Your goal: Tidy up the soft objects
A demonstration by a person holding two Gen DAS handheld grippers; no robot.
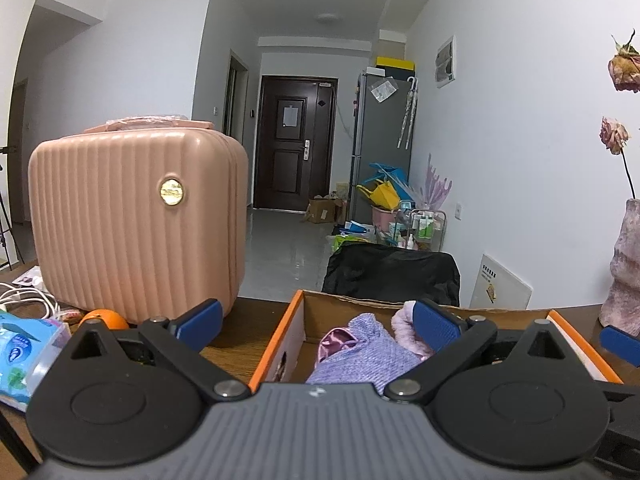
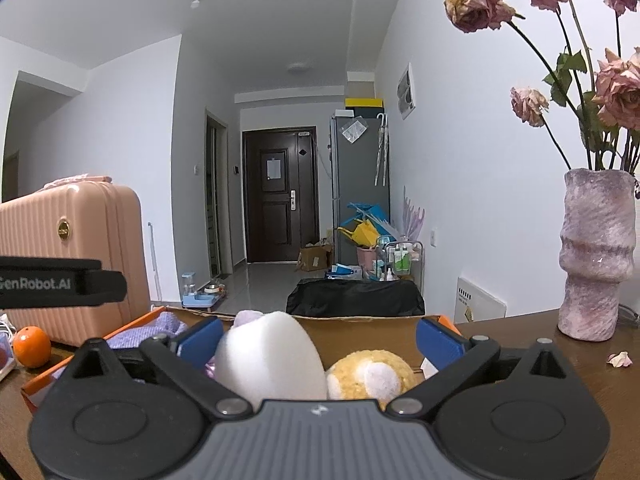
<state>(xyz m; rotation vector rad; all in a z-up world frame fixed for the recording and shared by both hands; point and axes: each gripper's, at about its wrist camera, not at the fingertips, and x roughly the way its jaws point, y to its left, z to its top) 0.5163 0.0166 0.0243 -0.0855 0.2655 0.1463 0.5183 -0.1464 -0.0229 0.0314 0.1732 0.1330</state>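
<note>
An orange-edged cardboard box (image 1: 294, 318) sits on the brown table and holds soft things. In the left wrist view I see a lilac knitted cloth (image 1: 360, 354), a shiny pink satin piece (image 1: 334, 340) and a fluffy pink item (image 1: 404, 322) in it. My left gripper (image 1: 318, 322) is open and empty above the box's left wall. In the right wrist view the box (image 2: 40, 386) holds a white foam sponge (image 2: 272, 356) and a yellow plush toy (image 2: 372, 374). My right gripper (image 2: 318, 340) is open above them, holding nothing.
A pink ribbed case (image 1: 136, 220) stands left of the box, with an orange (image 1: 106, 318), a tissue pack (image 1: 24, 354) and white cables (image 1: 28, 298) near it. A pink vase (image 2: 596, 256) of dried roses stands at the right. A black chair back (image 1: 392, 274) is behind the table.
</note>
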